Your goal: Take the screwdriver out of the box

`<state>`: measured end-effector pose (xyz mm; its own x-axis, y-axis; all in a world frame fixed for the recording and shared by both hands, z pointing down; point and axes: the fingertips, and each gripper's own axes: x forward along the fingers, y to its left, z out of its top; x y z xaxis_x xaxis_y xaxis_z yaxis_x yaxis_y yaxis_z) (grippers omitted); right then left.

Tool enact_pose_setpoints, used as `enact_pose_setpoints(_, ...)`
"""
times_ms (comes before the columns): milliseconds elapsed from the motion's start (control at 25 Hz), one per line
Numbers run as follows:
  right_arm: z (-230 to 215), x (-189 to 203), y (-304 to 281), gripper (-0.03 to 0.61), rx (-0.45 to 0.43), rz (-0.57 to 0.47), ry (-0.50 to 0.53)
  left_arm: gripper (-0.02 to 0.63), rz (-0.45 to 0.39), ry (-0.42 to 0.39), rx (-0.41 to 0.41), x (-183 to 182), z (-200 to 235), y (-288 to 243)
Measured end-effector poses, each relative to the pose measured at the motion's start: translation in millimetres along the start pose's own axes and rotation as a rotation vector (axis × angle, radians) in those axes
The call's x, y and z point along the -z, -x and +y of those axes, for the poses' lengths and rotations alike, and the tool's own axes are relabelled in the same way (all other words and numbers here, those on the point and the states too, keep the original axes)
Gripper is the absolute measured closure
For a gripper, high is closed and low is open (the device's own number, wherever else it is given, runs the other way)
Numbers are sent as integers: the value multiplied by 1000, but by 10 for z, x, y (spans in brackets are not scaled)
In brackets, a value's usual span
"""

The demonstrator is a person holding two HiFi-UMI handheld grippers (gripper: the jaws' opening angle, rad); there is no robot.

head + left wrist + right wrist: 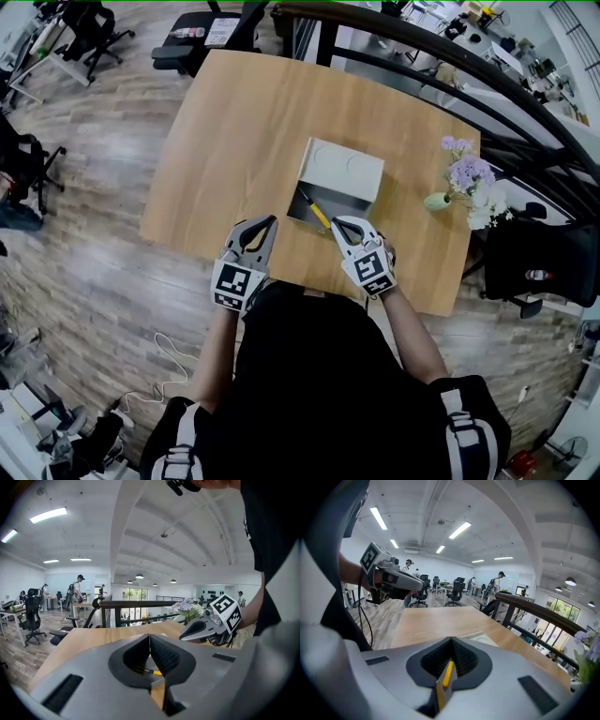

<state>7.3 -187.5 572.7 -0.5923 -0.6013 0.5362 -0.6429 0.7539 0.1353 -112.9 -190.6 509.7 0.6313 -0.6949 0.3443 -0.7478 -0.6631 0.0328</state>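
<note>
Your left tongs [150, 638] and right tongs [451, 643] are both pinched together at the tips and grip nothing, side by side over the near edge of the table [216, 141]. Just beyond the right tongs, the yellow-handled screwdriver [317, 213] lies in the open grey box [343, 169]. The flower vase [437, 201] stands farther right.

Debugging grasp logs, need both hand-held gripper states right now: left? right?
Left hand-held gripper: closed, holding nothing.
Right hand-held gripper: closed on the screwdriver, at its yellow handle.
</note>
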Motion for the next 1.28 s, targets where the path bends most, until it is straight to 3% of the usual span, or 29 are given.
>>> enact_pose_setpoints(560, 85, 157, -334, 554, 53, 87, -56, 592, 1, -26, 72, 33, 337, -45)
enact_pose_setpoints(800, 196, 158, -536, 554, 41, 141, -29, 592, 11, -14, 79, 117, 518, 10)
enact_pose_setpoints(1280, 223, 648, -979, 552, -7, 351, 22, 591, 19, 41, 59, 312, 787, 47)
